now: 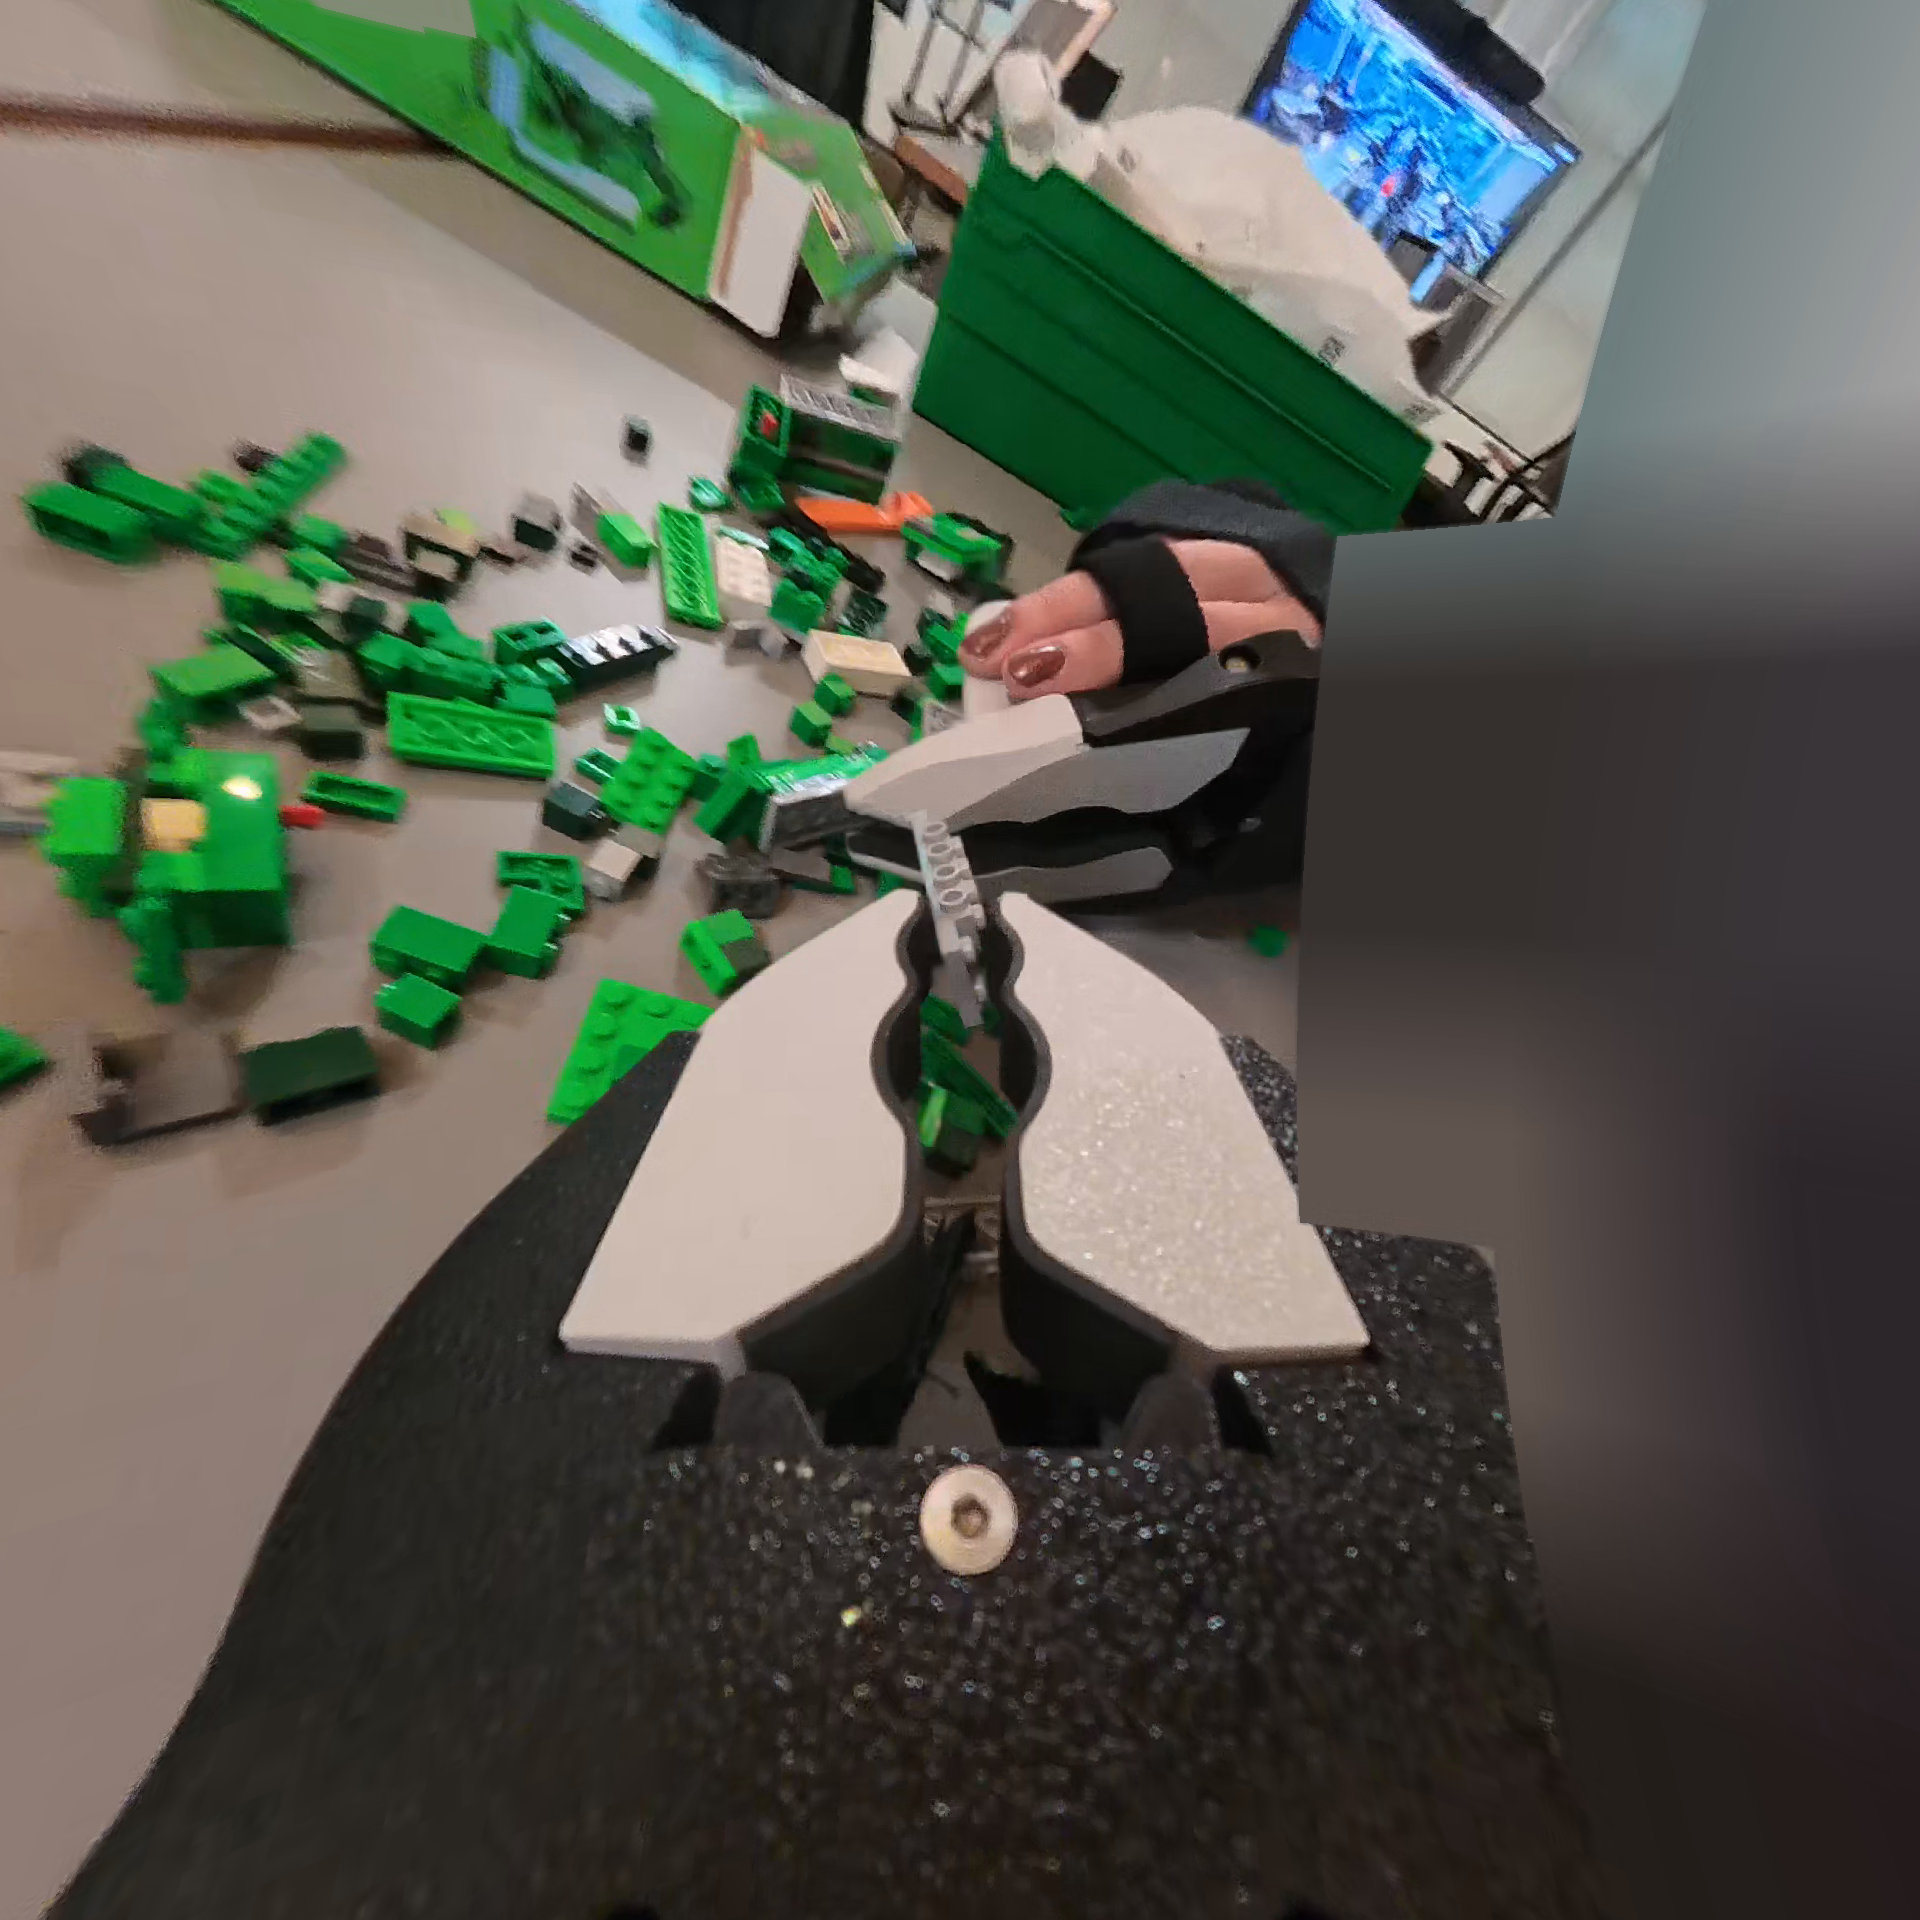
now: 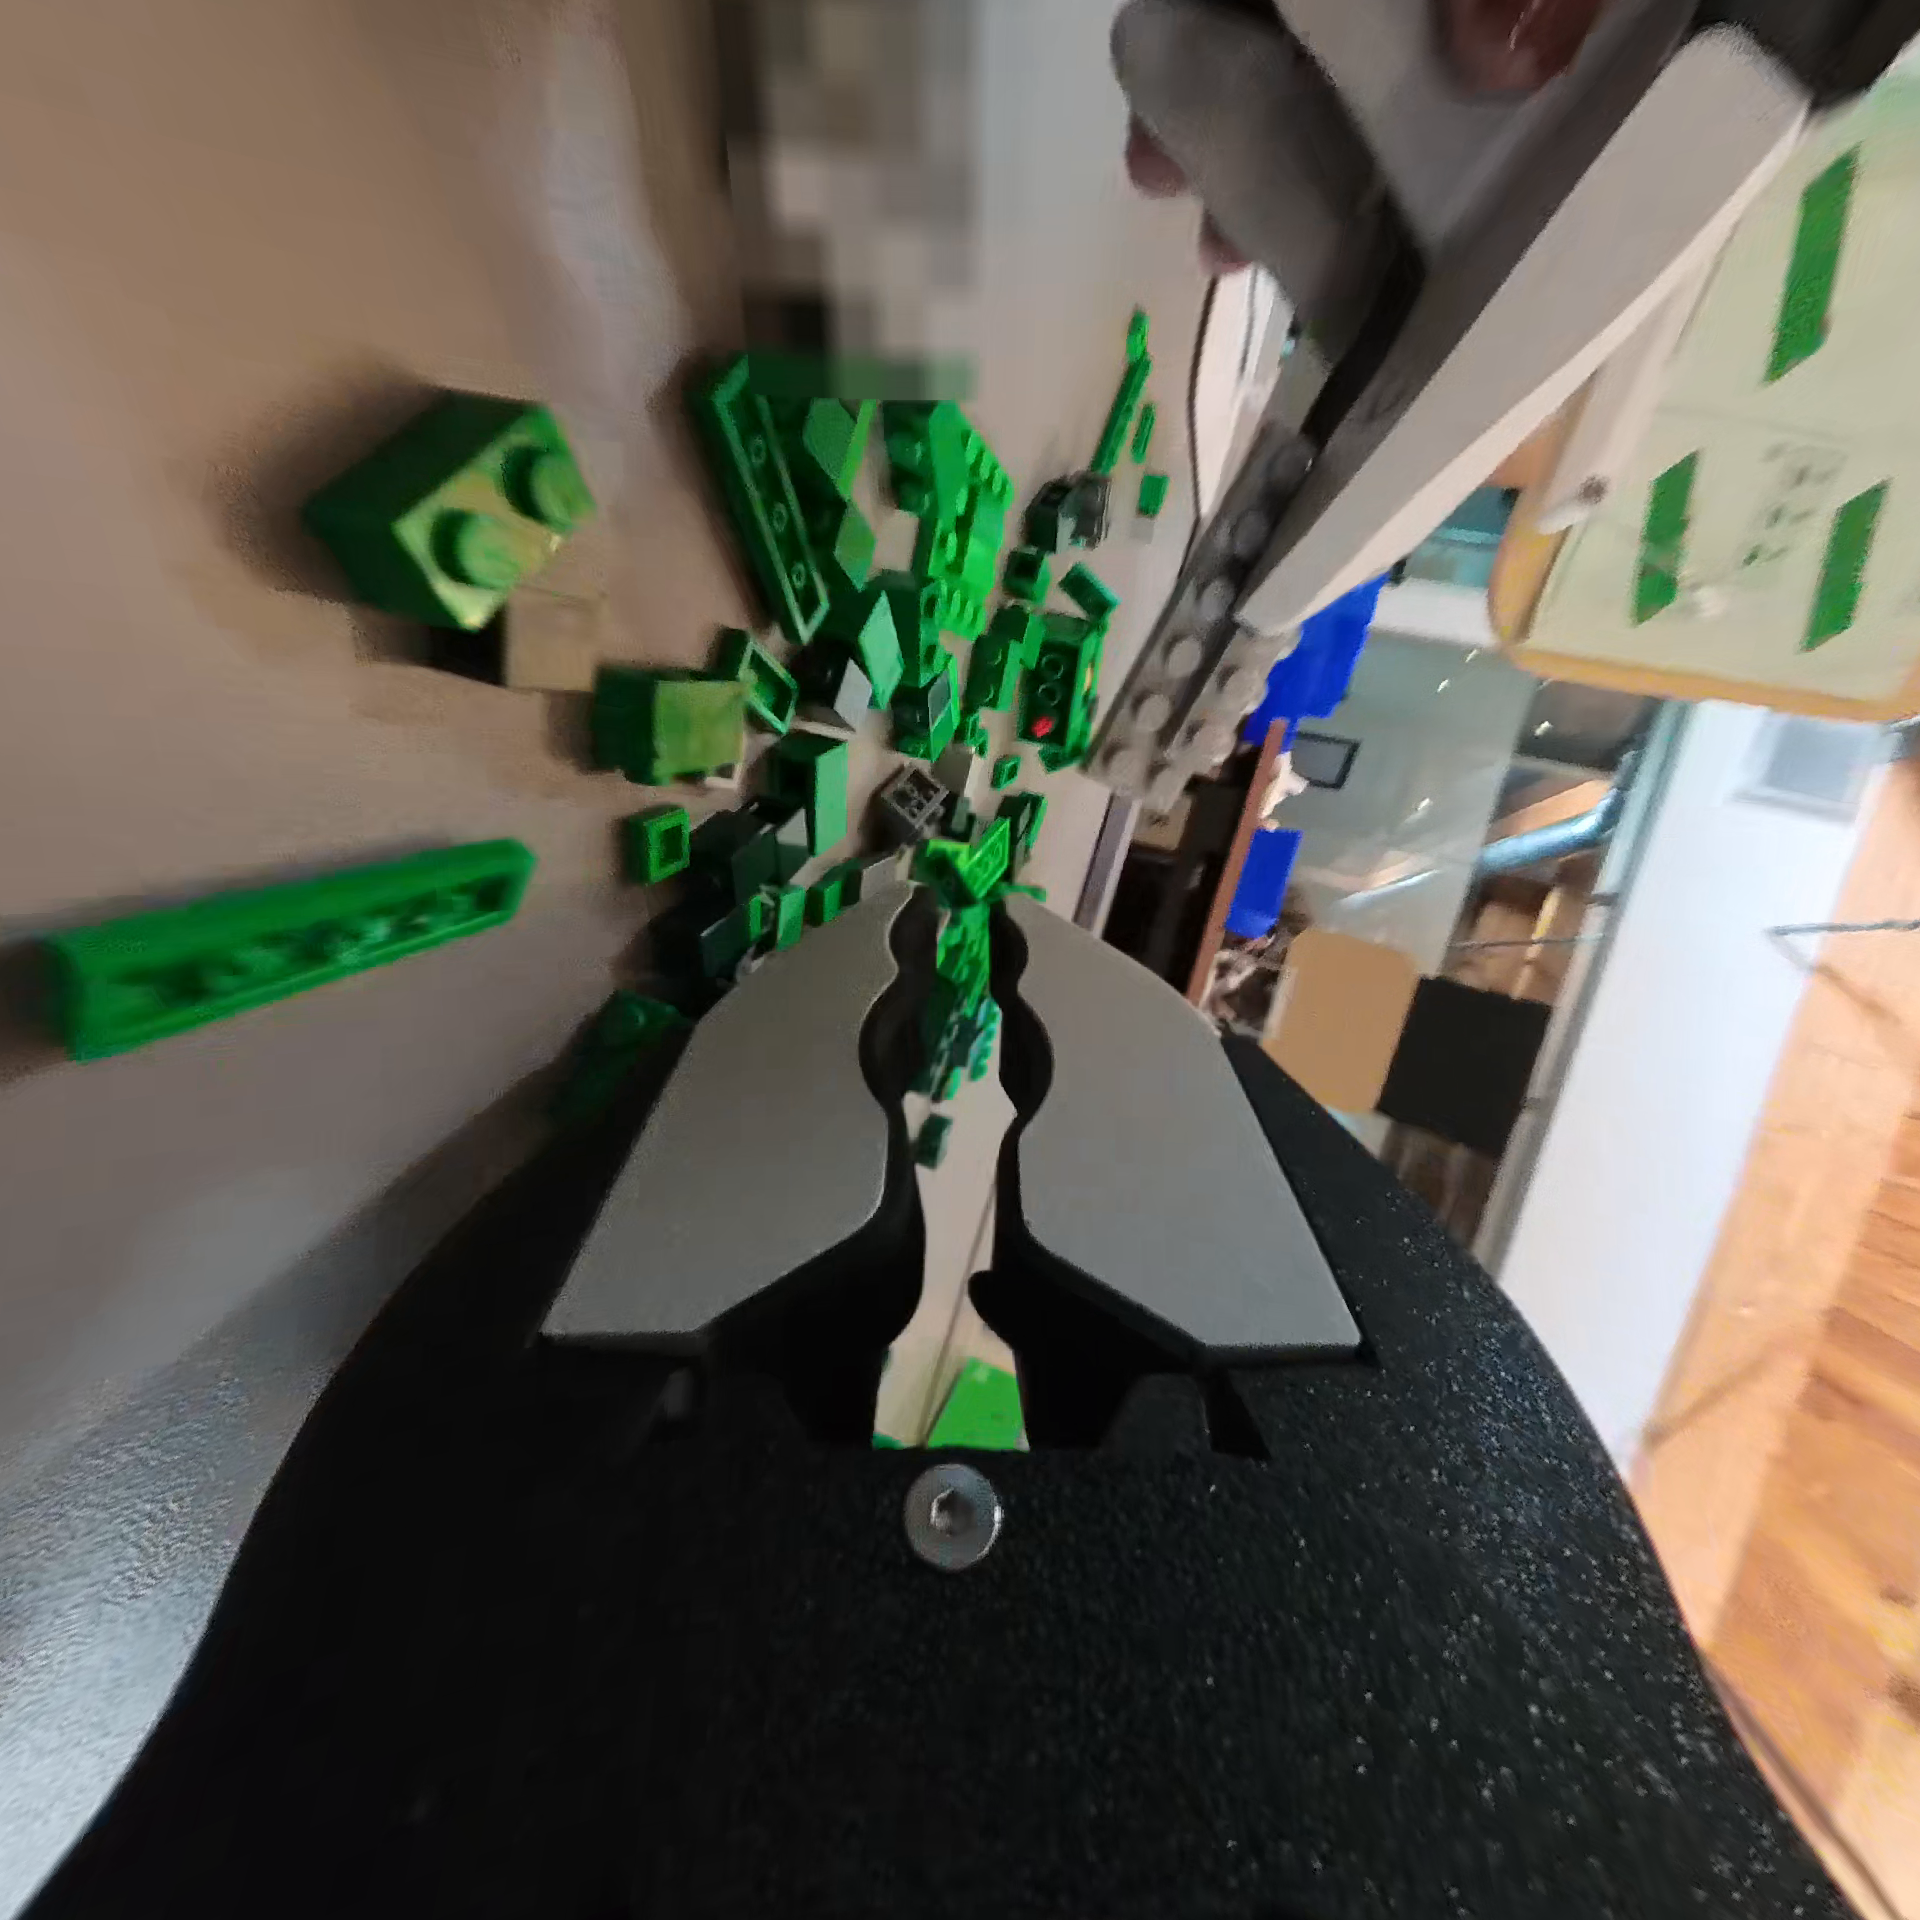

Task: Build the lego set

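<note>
My left gripper (image 1: pixel 954 902) is shut on a thin grey studded plate (image 1: pixel 948 894) that stands up out of its tips. The plate also shows in the right wrist view (image 2: pixel 1174 686), held by the left gripper's pale fingers (image 2: pixel 1507 395). My right gripper (image 2: pixel 954 896) is nearly closed on a small bright green piece (image 2: pixel 975 860). In the left wrist view it (image 1: pixel 862 823) comes in from the right, held by a gloved hand (image 1: pixel 1091 623), with its tips just beside the plate's top end. Loose green, dark green and grey bricks (image 1: pixel 468 727) lie scattered on the beige table (image 1: pixel 208 312).
A partly built green model (image 1: pixel 197 831) sits at the table's left. A green set box (image 1: pixel 623 135) and a green bin (image 1: pixel 1143 343) stand at the back, with an orange brick separator (image 1: pixel 862 511) near them. An instruction booklet (image 2: pixel 1714 468) shows at the upper right. My hands' fingertips stand some 6 cm from each other.
</note>
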Tool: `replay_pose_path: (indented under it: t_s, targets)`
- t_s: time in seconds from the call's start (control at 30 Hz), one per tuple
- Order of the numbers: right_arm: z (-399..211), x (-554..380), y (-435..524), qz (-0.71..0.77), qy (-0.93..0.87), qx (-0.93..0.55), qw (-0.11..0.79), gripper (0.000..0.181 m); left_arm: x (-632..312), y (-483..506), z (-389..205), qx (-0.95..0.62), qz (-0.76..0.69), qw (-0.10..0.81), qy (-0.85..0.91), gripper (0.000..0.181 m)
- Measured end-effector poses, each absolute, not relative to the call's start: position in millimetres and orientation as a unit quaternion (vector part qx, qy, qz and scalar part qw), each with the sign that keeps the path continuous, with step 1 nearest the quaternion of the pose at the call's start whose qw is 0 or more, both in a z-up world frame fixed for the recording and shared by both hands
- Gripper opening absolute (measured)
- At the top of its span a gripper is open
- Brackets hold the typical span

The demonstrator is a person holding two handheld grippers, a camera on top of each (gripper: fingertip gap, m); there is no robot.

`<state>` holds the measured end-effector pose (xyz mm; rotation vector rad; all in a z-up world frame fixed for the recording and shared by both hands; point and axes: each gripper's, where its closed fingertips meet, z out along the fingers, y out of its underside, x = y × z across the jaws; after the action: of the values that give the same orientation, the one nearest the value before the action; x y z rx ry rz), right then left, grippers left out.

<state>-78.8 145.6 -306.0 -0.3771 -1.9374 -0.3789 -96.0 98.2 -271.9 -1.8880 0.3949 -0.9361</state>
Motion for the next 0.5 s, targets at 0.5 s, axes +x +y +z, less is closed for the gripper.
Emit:
replay_pose_path:
  t_s: [0.5]
  targets:
    - [-258.8,-42.5,174.2,0.226,-0.714,-0.478,0.458,0.014,-99.4,105.1,-270.7,-0.779,-0.228,0.544,0.213,0.041]
